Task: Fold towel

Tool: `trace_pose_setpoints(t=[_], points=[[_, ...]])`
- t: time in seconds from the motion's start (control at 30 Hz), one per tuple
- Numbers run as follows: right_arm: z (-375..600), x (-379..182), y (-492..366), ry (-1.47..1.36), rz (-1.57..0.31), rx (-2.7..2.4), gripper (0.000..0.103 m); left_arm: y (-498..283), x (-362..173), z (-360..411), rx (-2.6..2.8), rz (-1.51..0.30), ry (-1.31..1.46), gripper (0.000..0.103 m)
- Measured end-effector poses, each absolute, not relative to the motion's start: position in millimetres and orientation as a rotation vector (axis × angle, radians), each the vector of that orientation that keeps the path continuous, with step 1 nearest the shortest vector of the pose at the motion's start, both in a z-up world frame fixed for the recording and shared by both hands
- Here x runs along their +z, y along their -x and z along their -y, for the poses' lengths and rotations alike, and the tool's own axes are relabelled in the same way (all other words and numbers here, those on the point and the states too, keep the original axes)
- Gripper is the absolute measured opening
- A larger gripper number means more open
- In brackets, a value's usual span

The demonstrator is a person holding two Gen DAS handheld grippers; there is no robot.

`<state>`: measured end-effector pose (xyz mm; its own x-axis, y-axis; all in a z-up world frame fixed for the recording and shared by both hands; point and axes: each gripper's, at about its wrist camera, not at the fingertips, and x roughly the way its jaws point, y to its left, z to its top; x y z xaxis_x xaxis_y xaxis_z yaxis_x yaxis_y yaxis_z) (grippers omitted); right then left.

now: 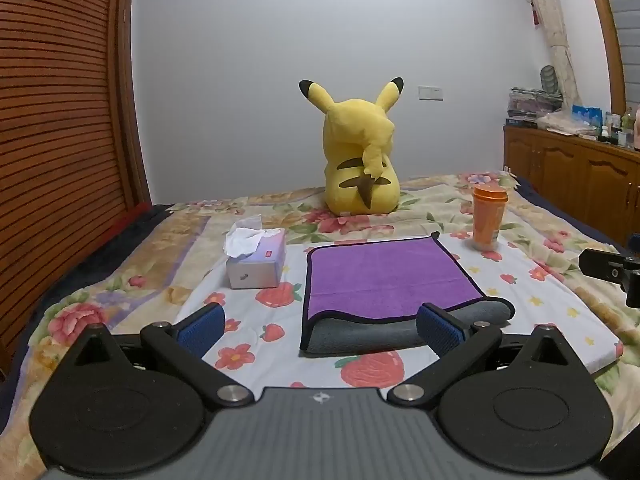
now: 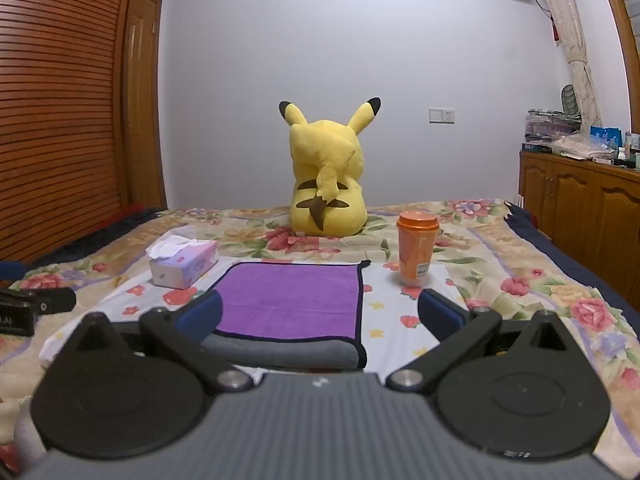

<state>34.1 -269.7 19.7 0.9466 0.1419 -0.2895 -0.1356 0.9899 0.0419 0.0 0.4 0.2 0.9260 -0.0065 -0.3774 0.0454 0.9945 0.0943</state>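
A purple towel [image 1: 384, 276] with a black hem and grey underside lies folded on a strawberry-print cloth [image 1: 256, 344] on the bed; its grey fold faces me. My left gripper [image 1: 320, 330] is open and empty, just in front of the towel's near edge, its right pad [image 1: 436, 330] before the grey fold. In the right wrist view the towel [image 2: 292, 300] lies between my right gripper's fingers; the right gripper [image 2: 320, 316] is open and empty over the near edge.
A tissue box [image 1: 256, 260] stands left of the towel, an orange lidded cup [image 1: 488, 216] to its right. A yellow plush toy [image 1: 360, 160] sits at the bed's far side. A wooden wardrobe [image 1: 60, 120] is left, cabinets [image 1: 568, 172] right.
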Motion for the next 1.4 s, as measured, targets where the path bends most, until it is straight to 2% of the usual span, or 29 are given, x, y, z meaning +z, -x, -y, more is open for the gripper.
trace_pose_setpoints(t=[1.4], points=[[282, 19, -36, -0.03, -0.304, 0.138, 0.103, 1, 6, -4, -0.031, -0.379, -0.108, 0.103]])
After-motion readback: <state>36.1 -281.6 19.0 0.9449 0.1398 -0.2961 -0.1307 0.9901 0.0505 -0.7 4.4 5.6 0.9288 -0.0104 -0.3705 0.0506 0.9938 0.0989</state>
